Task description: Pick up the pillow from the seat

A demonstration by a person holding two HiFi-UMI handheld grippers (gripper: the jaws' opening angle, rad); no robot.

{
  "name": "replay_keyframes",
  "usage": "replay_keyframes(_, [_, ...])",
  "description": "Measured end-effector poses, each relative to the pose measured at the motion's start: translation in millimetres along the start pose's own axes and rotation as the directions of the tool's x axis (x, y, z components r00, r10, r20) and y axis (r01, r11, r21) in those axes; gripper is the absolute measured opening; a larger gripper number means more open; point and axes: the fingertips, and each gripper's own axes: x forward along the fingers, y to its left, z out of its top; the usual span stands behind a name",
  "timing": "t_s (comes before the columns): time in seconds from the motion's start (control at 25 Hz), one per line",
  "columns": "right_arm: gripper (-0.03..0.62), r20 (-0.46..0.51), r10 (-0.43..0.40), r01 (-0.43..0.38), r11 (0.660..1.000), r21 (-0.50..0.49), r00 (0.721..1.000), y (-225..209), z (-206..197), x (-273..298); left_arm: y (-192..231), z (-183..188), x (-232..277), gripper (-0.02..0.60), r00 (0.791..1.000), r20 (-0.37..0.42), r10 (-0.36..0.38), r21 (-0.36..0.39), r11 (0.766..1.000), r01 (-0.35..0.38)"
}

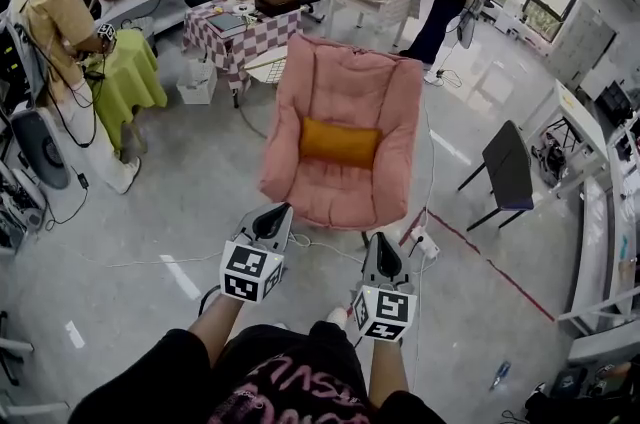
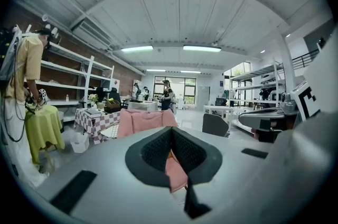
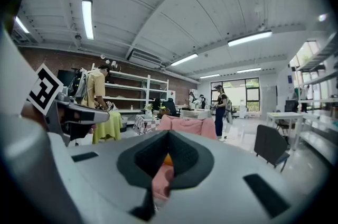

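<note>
Both grippers — left gripper [image 1: 272, 222] and right gripper [image 1: 385, 257] — hover with jaws together, empty, near the pink chair [image 1: 345, 127]; the orange pillow [image 1: 340, 143] lies on its seat.

Head cam: high up in front of the pink armchair [image 1: 345, 127], tilted steeply down, chair mid-frame, not close. Left gripper view and right gripper view: low, near level, side by side, each looking along its own jaws at that same armchair front from a little nearer. All three share the armchair, plus the checkered table [image 1: 235, 37] behind it.
</note>
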Motion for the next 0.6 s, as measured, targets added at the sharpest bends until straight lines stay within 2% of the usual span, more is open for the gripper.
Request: replay_keyframes(0.6, [0.020,0.032,0.001,-0.001,1.000,0.022,0.999,-18.5,-0.1,31.8,8.9,3.4,33.3,0.009,1.000,0.012,0.004,0.031,1.000,-0.005])
